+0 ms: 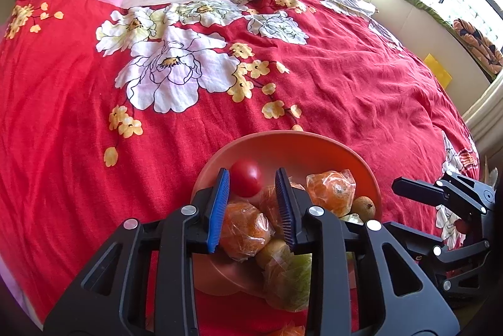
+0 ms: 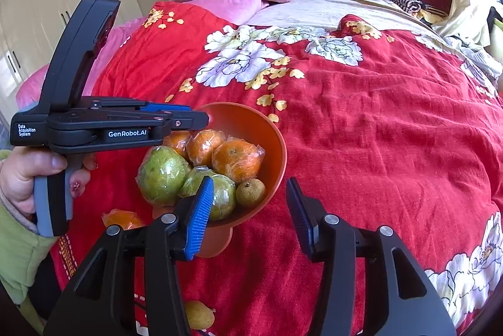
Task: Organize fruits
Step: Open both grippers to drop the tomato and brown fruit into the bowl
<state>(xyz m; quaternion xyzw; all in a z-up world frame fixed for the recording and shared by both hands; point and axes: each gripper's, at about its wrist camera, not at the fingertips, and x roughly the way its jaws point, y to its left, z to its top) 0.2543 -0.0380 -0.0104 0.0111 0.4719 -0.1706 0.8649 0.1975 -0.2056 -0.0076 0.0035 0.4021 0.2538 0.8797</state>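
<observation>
Fruits are mostly gathered in the orange bowl point(image 2: 276, 147) on the bed point(image 2: 377, 131), where the left claw point(image 1: 253, 204) hovers spread over a red tomato point(image 1: 246, 182), the right claw point(image 2: 248, 216) waits spread and empty, while one wrapped orange point(image 2: 121, 219) and a pear point(image 2: 199, 314) are not yet collected

- We are seeing an orange footed bowl point(image 2: 276, 147) sitting on the red cover, tipping toward us.
- Plastic-wrapped oranges point(image 2: 237, 158) are piling against its far side.
- Two wrapped green fruits point(image 2: 162, 175) are lying at the front.
- A small brown fruit point(image 2: 250, 193) is resting beside them.
- A red tomato point(image 1: 246, 182) is sitting inside, too.
- One wrapped orange point(image 2: 122, 219) and a yellow pear point(image 2: 199, 314) are lying outside the bowl.
</observation>
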